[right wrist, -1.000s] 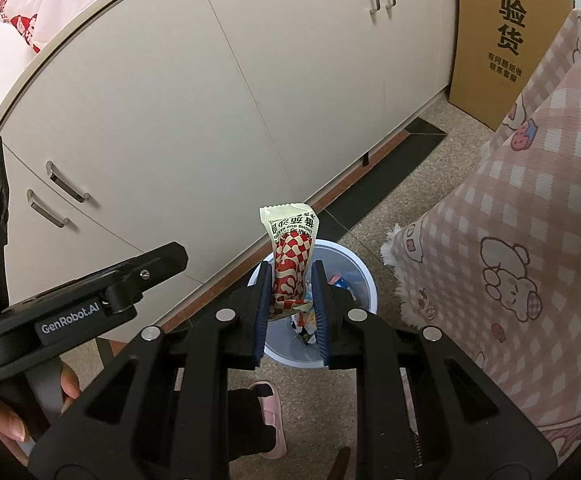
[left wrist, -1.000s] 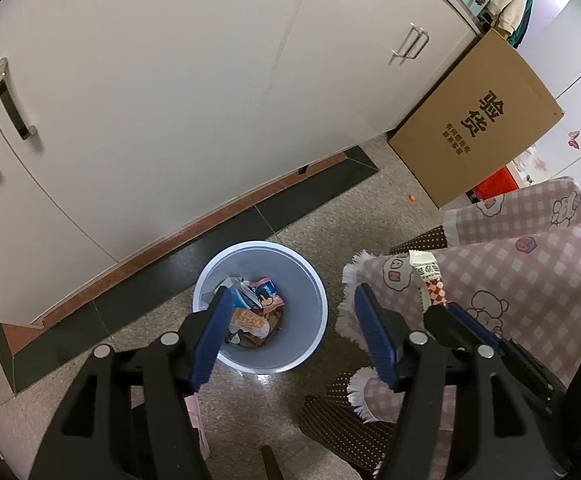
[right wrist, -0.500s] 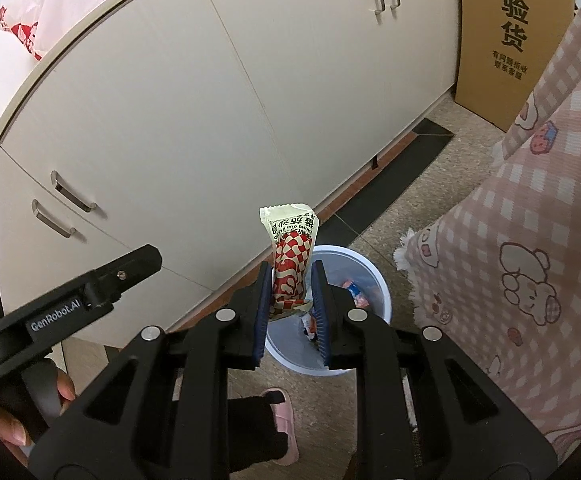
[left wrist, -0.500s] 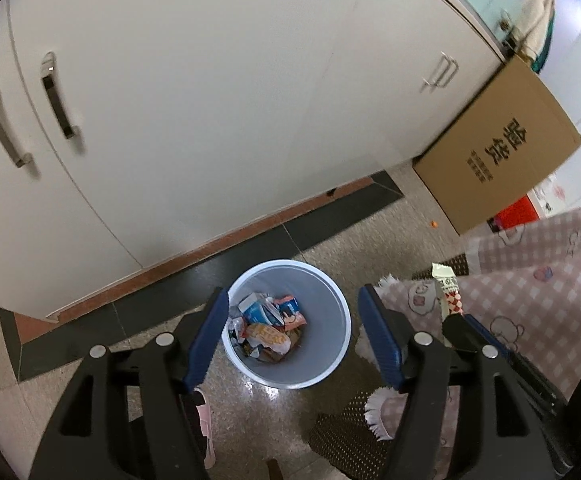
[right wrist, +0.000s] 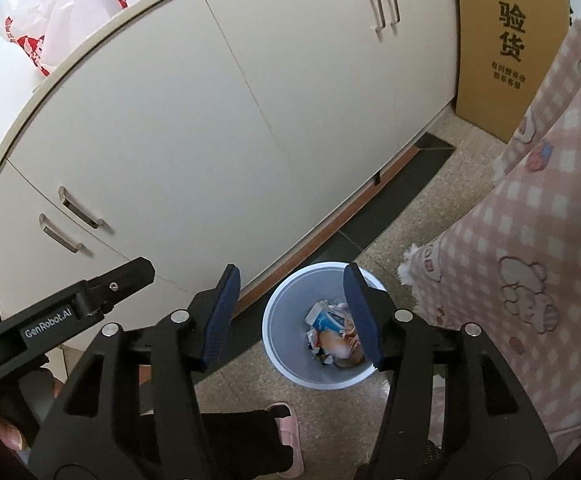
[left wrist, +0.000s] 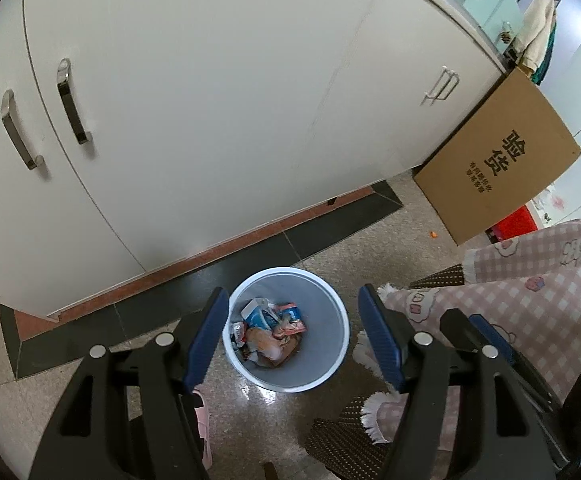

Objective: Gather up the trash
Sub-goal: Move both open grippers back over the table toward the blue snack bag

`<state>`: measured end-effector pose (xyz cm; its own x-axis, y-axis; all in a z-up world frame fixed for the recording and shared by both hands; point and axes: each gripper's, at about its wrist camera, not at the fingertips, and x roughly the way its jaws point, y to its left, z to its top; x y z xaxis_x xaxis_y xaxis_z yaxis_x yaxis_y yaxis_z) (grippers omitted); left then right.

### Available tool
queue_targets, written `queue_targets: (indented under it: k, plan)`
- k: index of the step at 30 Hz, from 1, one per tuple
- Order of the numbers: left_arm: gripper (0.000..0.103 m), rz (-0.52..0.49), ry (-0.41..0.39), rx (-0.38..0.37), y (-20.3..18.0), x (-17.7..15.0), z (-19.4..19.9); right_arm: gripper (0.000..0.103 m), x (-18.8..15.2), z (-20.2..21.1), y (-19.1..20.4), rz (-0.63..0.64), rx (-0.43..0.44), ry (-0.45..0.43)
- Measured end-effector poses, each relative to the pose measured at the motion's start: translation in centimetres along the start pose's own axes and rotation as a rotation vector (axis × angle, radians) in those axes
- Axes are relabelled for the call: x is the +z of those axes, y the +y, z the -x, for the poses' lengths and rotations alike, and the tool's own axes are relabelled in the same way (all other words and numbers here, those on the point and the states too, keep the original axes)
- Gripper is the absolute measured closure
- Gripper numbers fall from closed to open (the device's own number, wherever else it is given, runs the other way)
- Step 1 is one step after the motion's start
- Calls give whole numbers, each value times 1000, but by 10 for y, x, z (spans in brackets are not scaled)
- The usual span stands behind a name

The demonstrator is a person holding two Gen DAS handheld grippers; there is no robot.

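A pale blue trash bin (left wrist: 332, 344) stands on the floor below both grippers, with several crumpled wrappers (left wrist: 268, 330) in it; it also shows in the right wrist view (right wrist: 280, 344). My left gripper (left wrist: 292, 338) is open and empty above the bin. My right gripper (right wrist: 290, 314) is open and empty above the bin's left rim. The red-and-white checked snack wrapper is out of sight in both views.
White cabinets (left wrist: 210, 100) stand behind the bin. A cardboard box (left wrist: 498, 164) leans at the right. A pink checked tablecloth (right wrist: 538, 264) hangs at the right. A pink slipper (right wrist: 290, 432) is on the floor near the bin.
My right gripper has opened and the checked snack wrapper it held is gone from between its fingers. Both grippers rose a little above the bin.
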<state>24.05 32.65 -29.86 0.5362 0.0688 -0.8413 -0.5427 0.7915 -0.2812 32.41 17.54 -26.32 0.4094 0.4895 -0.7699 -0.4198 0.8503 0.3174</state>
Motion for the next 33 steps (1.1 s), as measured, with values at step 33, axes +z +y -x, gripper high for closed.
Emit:
queue_targets:
  k: [33]
  plan:
    - [34,-419,64,-417,-373,-28,59,49,44,264,-258,-369,-195,-376]
